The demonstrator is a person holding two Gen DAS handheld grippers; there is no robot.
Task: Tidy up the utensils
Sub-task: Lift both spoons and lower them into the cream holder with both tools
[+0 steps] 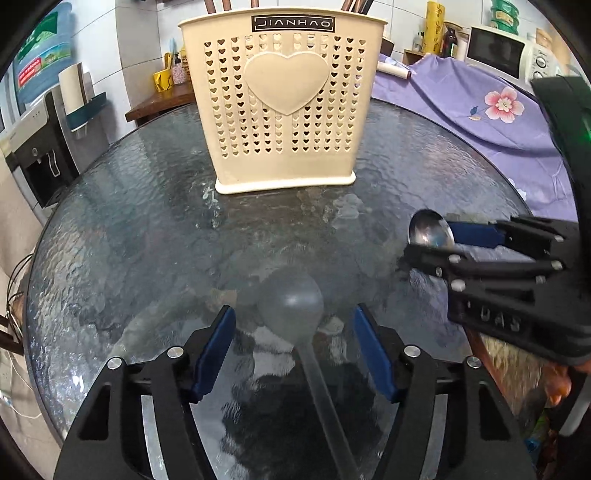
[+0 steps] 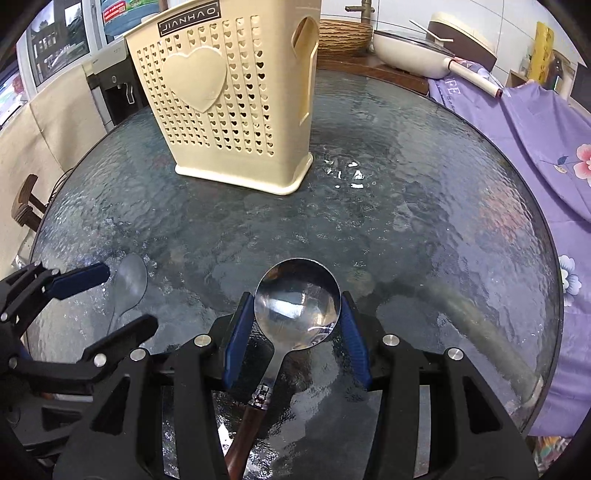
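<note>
A cream perforated utensil holder with a heart on its front stands at the far side of the round glass table; it also shows in the right wrist view. A translucent plastic spoon lies on the glass between the open fingers of my left gripper, untouched. A steel spoon with a wooden handle lies with its bowl between the blue pads of my right gripper, which close in on the bowl's sides. The right gripper also shows in the left wrist view.
Wooden handles stick out of the holder's top. A purple flowered cloth covers the surface to the right. A microwave, a white pan, a woven basket and a water dispenser stand around the table.
</note>
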